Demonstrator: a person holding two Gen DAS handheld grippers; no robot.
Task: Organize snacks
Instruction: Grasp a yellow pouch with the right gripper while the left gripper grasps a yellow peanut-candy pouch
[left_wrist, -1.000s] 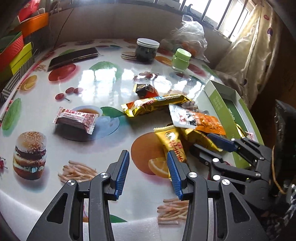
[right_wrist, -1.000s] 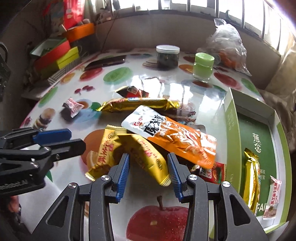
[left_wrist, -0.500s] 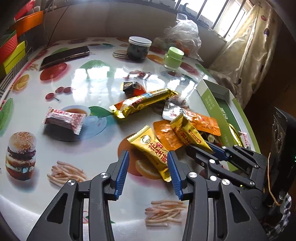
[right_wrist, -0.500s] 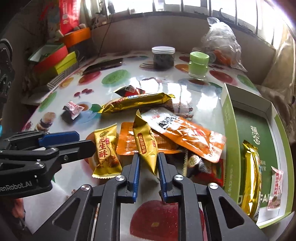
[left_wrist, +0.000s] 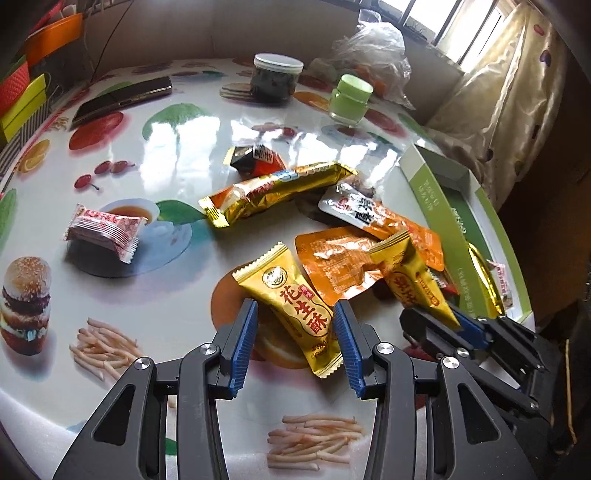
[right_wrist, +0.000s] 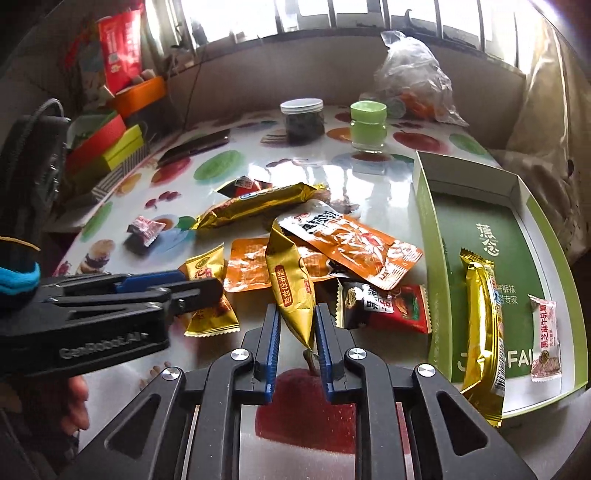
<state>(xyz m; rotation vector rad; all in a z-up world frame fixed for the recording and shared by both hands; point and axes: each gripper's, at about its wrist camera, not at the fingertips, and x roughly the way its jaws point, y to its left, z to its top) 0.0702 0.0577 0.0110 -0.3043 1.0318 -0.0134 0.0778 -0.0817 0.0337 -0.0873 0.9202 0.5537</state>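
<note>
The yellow snack pack (right_wrist: 291, 291), which lay flat on the desk (right_wrist: 369, 184) a second ago, is now pinched and lifted by the right gripper (right_wrist: 297, 339). The left gripper (left_wrist: 295, 332) stays spread around another yellow pack (left_wrist: 295, 306). Only the right view shows fully the green box (right_wrist: 476, 221), cut off in the left view.

A second ago the right gripper (right_wrist: 295, 334) stood open over two yellow packets lying side by side near the box (right_wrist: 428, 236). Now it is clamped on one packet (right_wrist: 291, 288), tilted up toward the box. The left gripper (left_wrist: 295, 347) has moved to straddle the other packet (left_wrist: 295, 310), pads apart.
</note>
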